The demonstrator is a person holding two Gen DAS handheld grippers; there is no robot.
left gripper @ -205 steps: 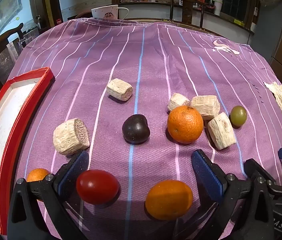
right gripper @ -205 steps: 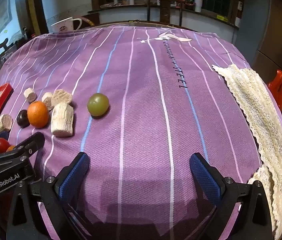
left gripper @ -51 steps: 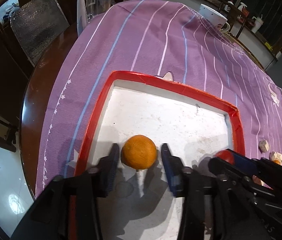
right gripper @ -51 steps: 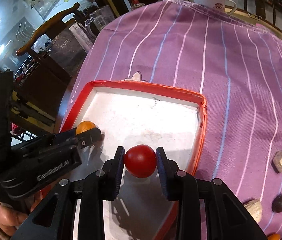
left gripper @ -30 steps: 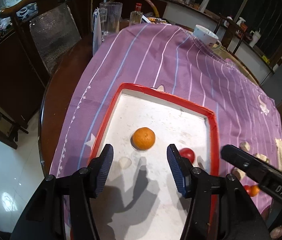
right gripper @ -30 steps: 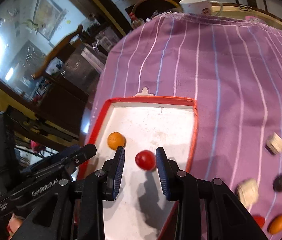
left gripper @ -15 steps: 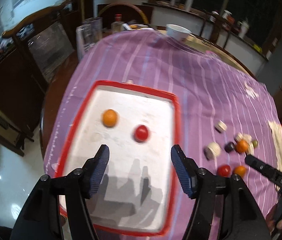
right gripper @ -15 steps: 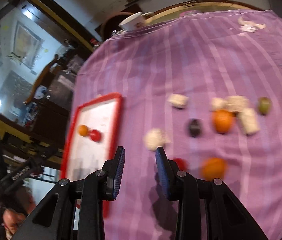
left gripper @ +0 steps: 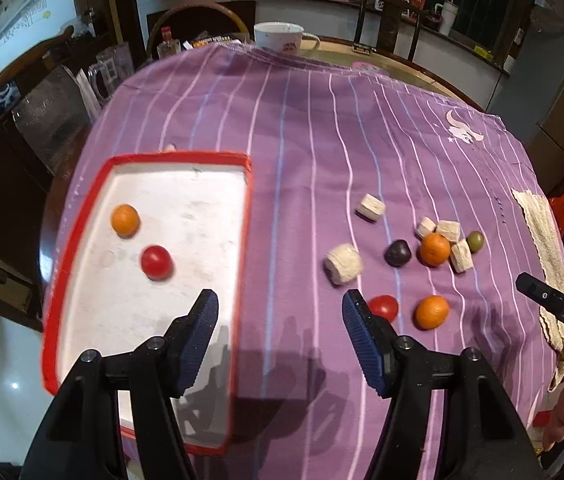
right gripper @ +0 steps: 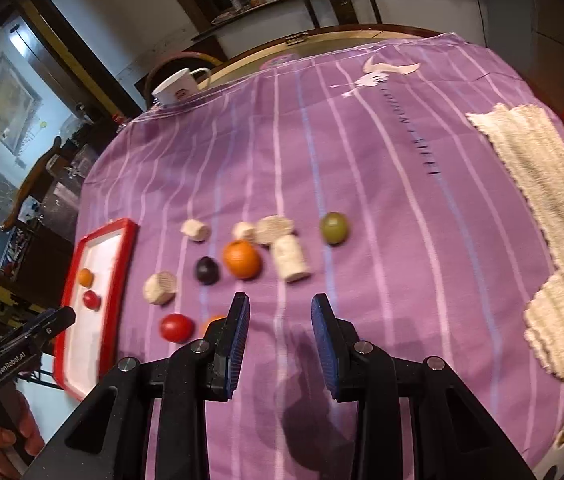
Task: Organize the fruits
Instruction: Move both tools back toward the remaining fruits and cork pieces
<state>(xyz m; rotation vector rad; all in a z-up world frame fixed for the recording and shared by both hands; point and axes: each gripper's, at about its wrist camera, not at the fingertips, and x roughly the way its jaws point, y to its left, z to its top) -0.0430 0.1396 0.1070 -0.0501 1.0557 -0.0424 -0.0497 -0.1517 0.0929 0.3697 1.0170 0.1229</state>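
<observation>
The left gripper (left gripper: 280,314) was seen with its jaws apart and nothing between them, having just been opened wider, above the purple striped cloth (left gripper: 301,152); the red-rimmed tray (left gripper: 244,216) lay ahead to its left with a small orange (left gripper: 125,220) and a red tomato (left gripper: 156,262) in it. The right gripper (right gripper: 280,322) was held narrowly parted and empty, a second tomato (right gripper: 176,327) just to its left, with an orange (right gripper: 242,259), a dark plum (right gripper: 206,269) and a green grape (right gripper: 334,228) ahead among pale chunks.
</observation>
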